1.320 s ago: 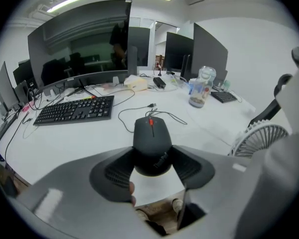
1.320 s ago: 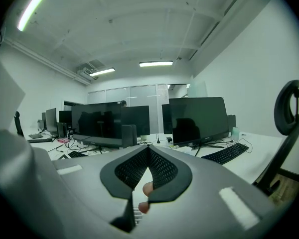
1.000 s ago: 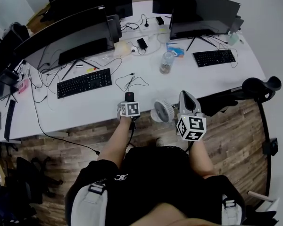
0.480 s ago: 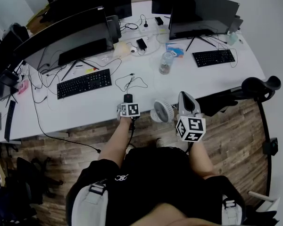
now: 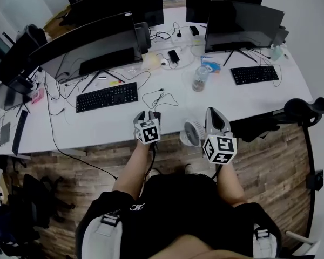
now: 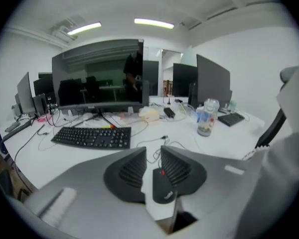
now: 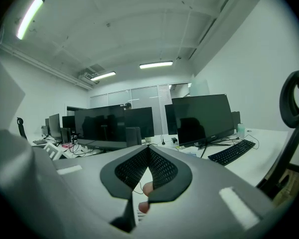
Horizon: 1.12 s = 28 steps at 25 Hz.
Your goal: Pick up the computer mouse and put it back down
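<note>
Computer mouse [image 6: 164,185] pinched by left gripper [image 6: 153,149], jaws just closed on it; lift step in hand. Next: lower gently onto desk [image 6: 55,156], release.

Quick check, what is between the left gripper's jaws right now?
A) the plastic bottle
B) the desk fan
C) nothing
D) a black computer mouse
D: the left gripper, whose jaws have just been closing, has the black computer mouse between them in its own view.
</note>
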### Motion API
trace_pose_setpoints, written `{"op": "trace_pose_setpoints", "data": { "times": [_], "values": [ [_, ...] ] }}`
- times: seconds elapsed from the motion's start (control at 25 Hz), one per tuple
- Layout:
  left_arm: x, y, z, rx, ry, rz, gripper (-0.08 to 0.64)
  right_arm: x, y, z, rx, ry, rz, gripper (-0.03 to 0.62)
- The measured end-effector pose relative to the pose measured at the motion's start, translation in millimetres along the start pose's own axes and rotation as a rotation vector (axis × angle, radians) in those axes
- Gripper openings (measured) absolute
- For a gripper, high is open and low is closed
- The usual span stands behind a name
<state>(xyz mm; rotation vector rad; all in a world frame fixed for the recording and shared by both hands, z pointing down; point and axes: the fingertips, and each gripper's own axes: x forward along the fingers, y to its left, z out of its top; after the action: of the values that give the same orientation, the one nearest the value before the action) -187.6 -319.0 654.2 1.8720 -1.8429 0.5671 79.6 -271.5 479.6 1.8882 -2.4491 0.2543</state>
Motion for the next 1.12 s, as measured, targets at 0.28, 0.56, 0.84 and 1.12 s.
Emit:
{"op": "trace_pose_setpoints", "data": {
  "times": [0.28,0.56,0.84,1.12],
  "values": [
    [-71,27,88,0.000,-0.298,0.026,0.054,17,22,16,0.044,-0.066,0.082,-0.002],
    [-148,30,132,0.054,-0.508,0.044,0.054,32,46,20,0.004,-0.071,0.151,-0.003],
    [-157,27,114,0.019,-0.472,0.052,0.054,40,60,22,-0.011,-0.078,0.184,-0.002],
    [-167,19,115,0.003,-0.496,0.037,0.054,40,70,26,-0.015,-0.105,0.240,-0.002]
  ]
}}
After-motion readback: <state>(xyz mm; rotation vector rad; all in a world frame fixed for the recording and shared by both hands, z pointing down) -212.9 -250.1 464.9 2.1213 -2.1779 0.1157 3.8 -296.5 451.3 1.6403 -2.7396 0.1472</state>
